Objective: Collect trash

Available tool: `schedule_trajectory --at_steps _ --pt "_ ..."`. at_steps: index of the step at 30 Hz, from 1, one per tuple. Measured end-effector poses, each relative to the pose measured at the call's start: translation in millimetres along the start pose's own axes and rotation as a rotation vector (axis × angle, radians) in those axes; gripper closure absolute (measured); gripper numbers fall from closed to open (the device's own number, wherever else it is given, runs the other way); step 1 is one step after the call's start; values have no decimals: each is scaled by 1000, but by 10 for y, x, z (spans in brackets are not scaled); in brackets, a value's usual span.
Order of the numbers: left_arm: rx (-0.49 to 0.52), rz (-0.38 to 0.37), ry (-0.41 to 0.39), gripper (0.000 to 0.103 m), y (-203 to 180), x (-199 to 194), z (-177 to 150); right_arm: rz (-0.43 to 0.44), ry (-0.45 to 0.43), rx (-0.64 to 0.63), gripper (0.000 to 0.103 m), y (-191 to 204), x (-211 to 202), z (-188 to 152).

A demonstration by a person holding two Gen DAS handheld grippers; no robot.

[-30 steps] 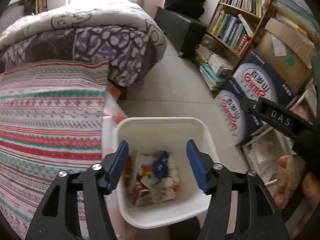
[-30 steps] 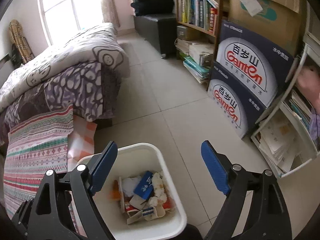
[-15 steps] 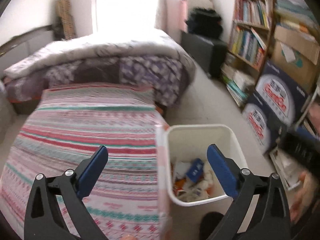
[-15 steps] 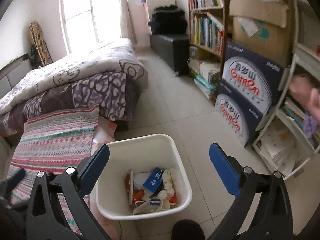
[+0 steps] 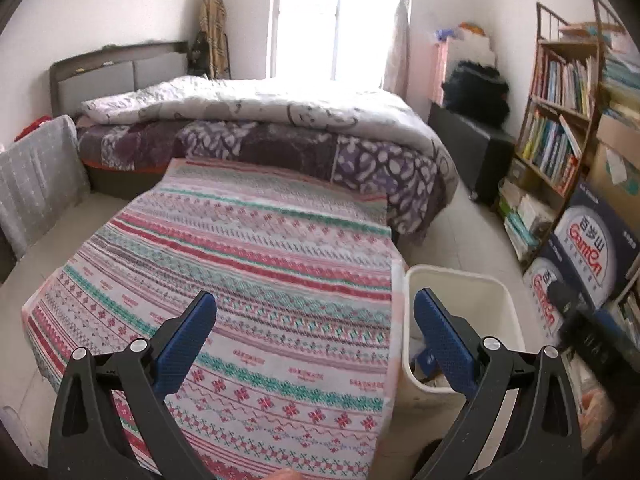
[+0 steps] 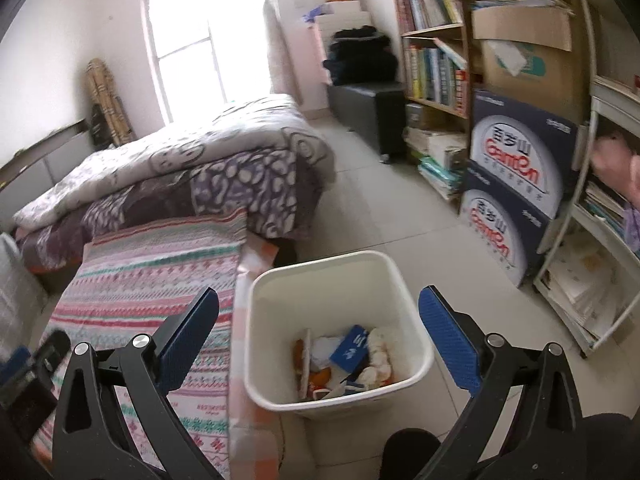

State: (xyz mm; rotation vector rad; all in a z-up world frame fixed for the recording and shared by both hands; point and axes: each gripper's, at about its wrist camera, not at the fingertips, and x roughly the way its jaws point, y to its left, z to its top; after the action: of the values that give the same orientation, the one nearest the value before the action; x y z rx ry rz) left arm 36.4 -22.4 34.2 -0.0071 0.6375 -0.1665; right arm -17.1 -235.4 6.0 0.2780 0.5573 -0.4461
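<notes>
Both claws stand wide apart with nothing between their pads. Just beyond the right claw (image 6: 319, 330) sits the white bin (image 6: 394, 276) on the floor, wrappers and trash (image 6: 348, 354) in its bottom. The left claw (image 5: 315, 334) hangs over the striped cloth (image 5: 248, 264), the bin at its right finger. Farther off lies the bed (image 5: 280, 120).

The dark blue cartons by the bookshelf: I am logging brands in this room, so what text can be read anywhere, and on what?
"Ganten", red letters on the upper dark blue carton.
"Ganten", again on the lower dark blue carton.
Chinese characters above each logo: too blurred to read.
Small print on the carton edges: unreadable.
Book spines on the shelves: too small.
Repeated print on the striped cloth: too blurred.
</notes>
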Motion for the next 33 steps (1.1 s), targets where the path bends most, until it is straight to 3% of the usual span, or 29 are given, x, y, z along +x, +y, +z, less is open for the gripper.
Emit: schedule_trajectory --at_steps 8,17,33 --pt "-18 26 -39 7 67 10 8 -10 -91 -48 7 129 -55 -78" --pt "31 42 -100 7 -75 -93 -10 -9 -108 -44 7 115 -54 -77" --pt "-8 40 -109 7 -20 -127 31 -3 -209 -106 7 244 -255 -123"
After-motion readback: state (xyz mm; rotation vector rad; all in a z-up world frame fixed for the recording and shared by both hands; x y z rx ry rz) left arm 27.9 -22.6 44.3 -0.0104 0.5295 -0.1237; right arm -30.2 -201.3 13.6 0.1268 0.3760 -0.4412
